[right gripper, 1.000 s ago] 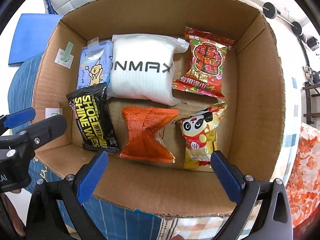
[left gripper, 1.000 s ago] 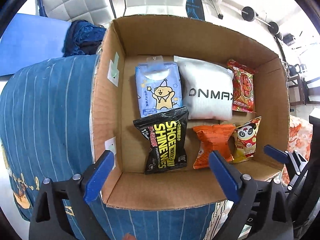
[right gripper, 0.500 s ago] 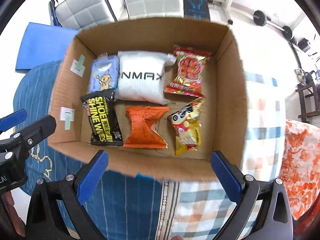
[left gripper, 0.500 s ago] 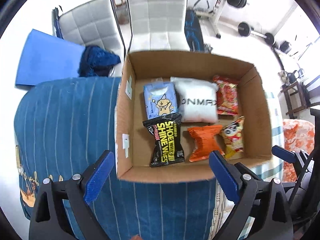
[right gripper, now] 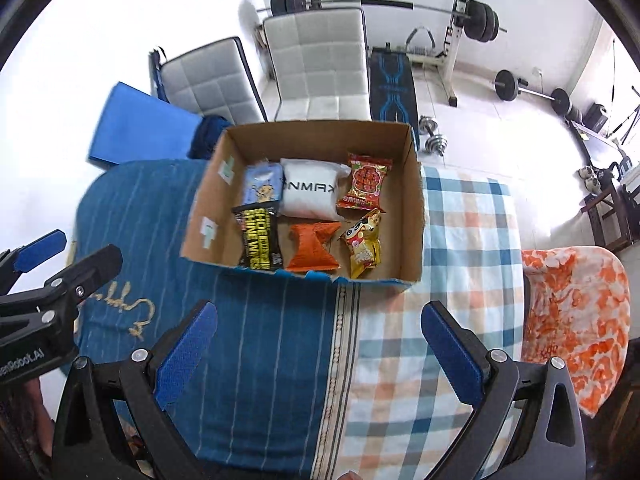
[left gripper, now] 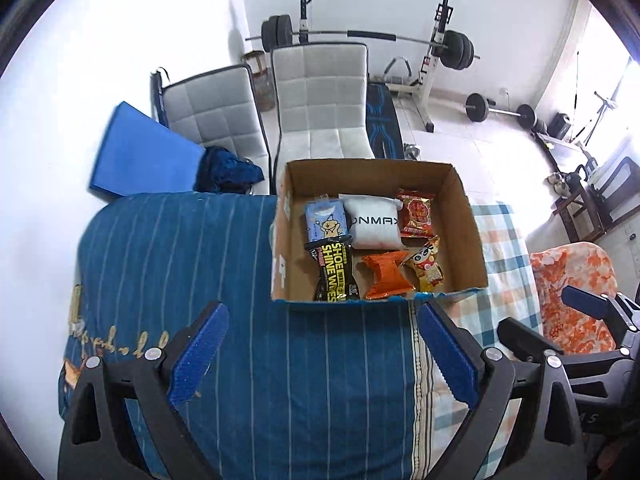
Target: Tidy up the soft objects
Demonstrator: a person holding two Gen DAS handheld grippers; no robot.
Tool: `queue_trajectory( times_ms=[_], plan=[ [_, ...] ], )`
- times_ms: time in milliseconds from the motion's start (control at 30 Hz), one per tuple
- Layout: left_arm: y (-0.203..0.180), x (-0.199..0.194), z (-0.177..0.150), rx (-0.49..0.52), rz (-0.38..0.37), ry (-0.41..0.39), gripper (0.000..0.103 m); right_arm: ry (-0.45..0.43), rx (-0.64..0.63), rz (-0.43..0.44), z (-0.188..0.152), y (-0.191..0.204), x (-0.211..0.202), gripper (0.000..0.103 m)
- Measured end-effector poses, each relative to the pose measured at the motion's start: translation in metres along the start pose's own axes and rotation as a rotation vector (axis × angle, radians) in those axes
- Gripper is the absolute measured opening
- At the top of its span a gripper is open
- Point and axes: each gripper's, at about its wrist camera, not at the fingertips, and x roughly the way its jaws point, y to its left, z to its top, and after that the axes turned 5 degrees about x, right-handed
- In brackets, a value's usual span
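Nearest the cameras, both claws are seen spread wide with nothing between the blue pads. The left gripper (left gripper: 322, 354) is held above the blue striped cloth (left gripper: 192, 256), short of the cardboard box (left gripper: 468, 220), and touches nothing. The right gripper (right gripper: 320, 354) is likewise held apart and empty, over the seam where the striped cloth meets the checked cloth (right gripper: 460, 240), also on the near side of the box.

Inside the box six soft packs are laid flat in two rows. Along the near wall are found the black shoe-wipes pack (left gripper: 334, 270), the orange packet (left gripper: 386, 274) and the panda snack bag (left gripper: 426, 268). Along the far wall are set the light blue tissue pack (left gripper: 326, 220), the white pouch (left gripper: 374, 222) and the red snack bag (left gripper: 416, 214). The wipes pack overlaps the lower edge of the tissue pack.

Beyond the box, two grey padded chairs (left gripper: 320, 100) and a barbell rack (left gripper: 436, 40) are visible; a blue mat (left gripper: 144, 152) lies beyond its left corner.

Only the right wrist view shows a small dumbbell (right gripper: 434, 132) on the floor past the box's far right corner, and the left gripper from the side at the frame's left edge. Only the left wrist view shows the right gripper at its right edge, in front of the orange patterned fabric (left gripper: 568, 280).
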Motion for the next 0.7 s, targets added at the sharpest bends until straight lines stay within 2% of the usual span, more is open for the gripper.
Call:
queue_trajectory(
  times_ms=[200,367,700],
  plan=[
    [-0.001,-0.044,-0.019,-0.016,-0.016,-0.030,0.097,-0.055,0.008,0.019,-0.024,-0.001,-0.059,0.103],
    [-0.005,-0.065,-0.029,-0.011,-0.028,-0.041,0.097,-0.093,0.017,0.034,-0.042,-0.002,-0.101,0.103],
    [-0.009,-0.095,-0.043,-0.022,-0.044,-0.064,0.097,-0.110,0.021,0.041,-0.068,-0.007,-0.141,0.103]
  ],
)
